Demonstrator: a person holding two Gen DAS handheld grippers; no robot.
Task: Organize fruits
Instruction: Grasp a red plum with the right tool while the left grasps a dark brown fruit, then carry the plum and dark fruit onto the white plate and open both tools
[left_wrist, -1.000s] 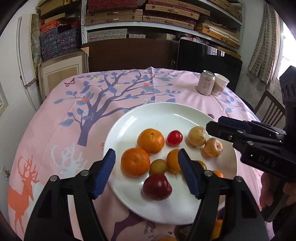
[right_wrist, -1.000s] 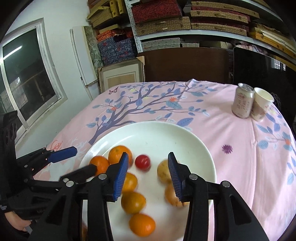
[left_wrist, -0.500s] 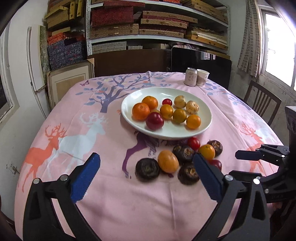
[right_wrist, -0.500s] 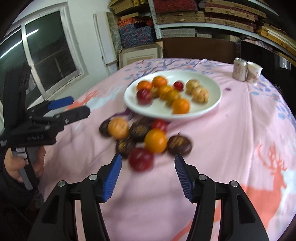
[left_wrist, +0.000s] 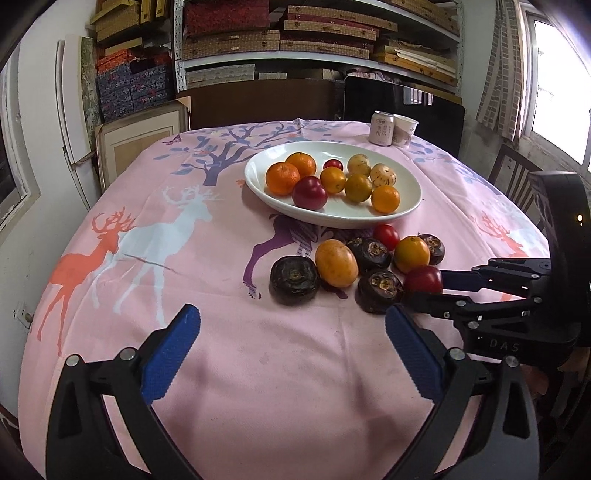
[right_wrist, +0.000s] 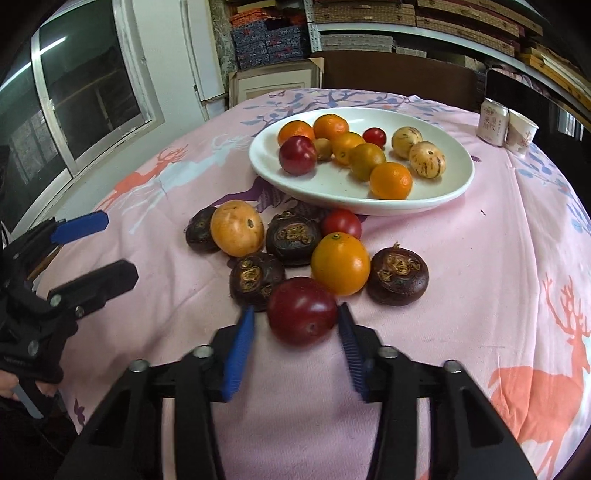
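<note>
The right gripper (right_wrist: 295, 332) has its jaws spread around a dark red plum (right_wrist: 302, 311) at the near edge of the loose fruit. The right pad looks to be touching the skin while a sliver of cloth shows beside the left pad, so the jaws bracket the plum without yet pinching it. The left gripper (left_wrist: 291, 354) hangs above bare cloth nearer the person, jaws spread wide with nothing between them.

Just beyond the plum, on the pink deer-print cloth of the worktop (right_wrist: 498, 280), lies the rest of the cluster: an orange (right_wrist: 340, 264) touching the plum, four dark, wrinkled round fruits (right_wrist: 398, 276), a pale orange fruit (right_wrist: 237, 228) and a small red tomato (right_wrist: 342, 222) close to the plate.

The white plate (right_wrist: 456, 184) behind them already carries about ten pieces, among them mandarins, another plum, a cherry tomato and two pale striped fruits. A drink can (right_wrist: 492, 123) and a paper cup (right_wrist: 521, 132) stand together at the far right.

Judged from this layout, the sorting is a little past halfway: eight pieces remain off the plate, the bracketed plum apparently next.
</note>
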